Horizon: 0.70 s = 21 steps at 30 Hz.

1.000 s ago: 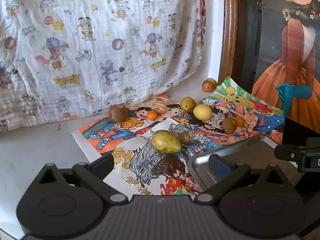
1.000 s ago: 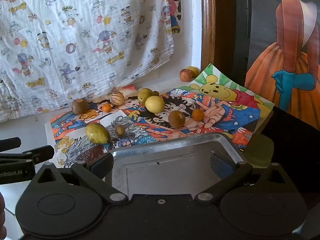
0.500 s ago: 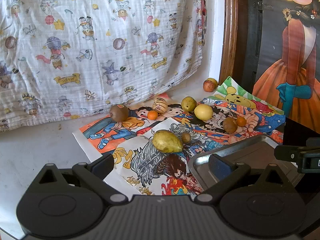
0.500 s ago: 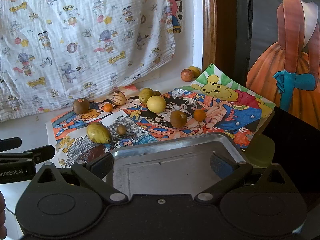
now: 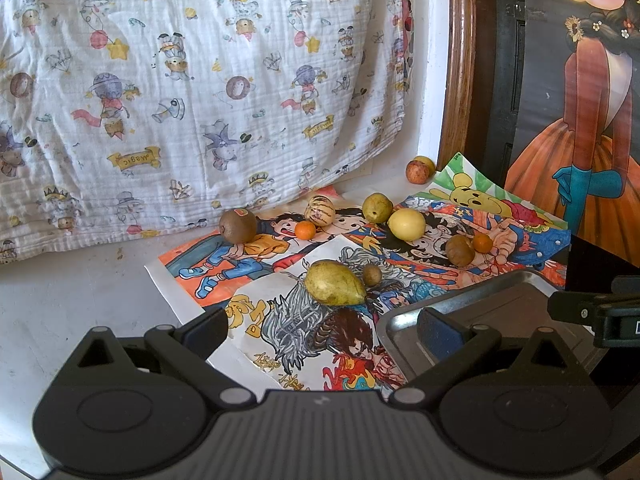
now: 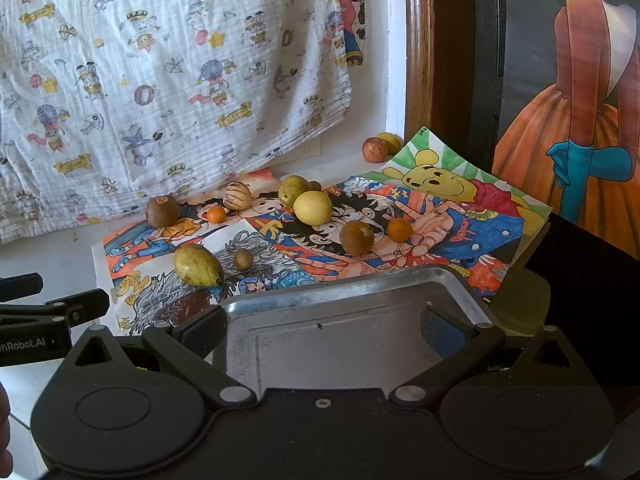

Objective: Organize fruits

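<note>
My left gripper point(image 5: 322, 330) and right gripper point(image 6: 322, 326), both spread and empty, have crept slightly forward; the fruits, pear point(image 5: 334, 283) nearest, lie scattered on the drawings point(image 5: 280, 320), the tray point(image 6: 340, 340) still bare.

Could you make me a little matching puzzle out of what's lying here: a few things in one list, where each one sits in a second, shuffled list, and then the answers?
Things:
1. metal tray
2. kiwi with a sticker
3. reddish fruit
4. pear

Places:
A. off the drawings, on the bare white surface by the wooden frame
B. far left of the fruit row, just below the printed cloth
C. nearest the grippers, with no fruit in it
D. on the grey-haired drawing, beside a small brown fruit

Pairs: 1-C, 2-B, 3-A, 4-D
</note>
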Motion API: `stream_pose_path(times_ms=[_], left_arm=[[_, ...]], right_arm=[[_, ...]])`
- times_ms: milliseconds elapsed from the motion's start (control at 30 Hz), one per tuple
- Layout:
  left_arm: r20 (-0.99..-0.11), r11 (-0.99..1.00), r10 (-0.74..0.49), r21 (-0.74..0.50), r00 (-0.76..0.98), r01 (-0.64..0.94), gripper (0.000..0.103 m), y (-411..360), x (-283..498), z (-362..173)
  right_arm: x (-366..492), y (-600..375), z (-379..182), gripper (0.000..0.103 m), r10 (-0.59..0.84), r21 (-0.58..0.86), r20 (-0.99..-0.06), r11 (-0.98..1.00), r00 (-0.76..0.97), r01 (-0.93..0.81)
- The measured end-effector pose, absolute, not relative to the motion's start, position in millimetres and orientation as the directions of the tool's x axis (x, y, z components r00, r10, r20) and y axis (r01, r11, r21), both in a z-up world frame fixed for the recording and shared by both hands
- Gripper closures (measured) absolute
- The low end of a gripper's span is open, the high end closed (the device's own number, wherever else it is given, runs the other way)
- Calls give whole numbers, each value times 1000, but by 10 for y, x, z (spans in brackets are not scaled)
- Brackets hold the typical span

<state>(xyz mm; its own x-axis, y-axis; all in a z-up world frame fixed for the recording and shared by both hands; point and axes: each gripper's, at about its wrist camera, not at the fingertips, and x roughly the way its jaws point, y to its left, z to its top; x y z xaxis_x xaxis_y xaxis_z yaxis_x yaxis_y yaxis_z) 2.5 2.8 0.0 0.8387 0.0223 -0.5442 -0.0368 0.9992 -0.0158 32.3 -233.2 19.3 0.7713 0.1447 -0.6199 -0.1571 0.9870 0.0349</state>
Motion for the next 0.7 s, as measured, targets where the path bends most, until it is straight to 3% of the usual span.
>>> stream_pose_path(times_ms=[700], left_arm=[[-544, 999, 23, -16, 839, -38, 0, 25, 24, 4]], right_arm=[[316, -2333, 203, 0, 145, 35, -620, 987, 771, -157]])
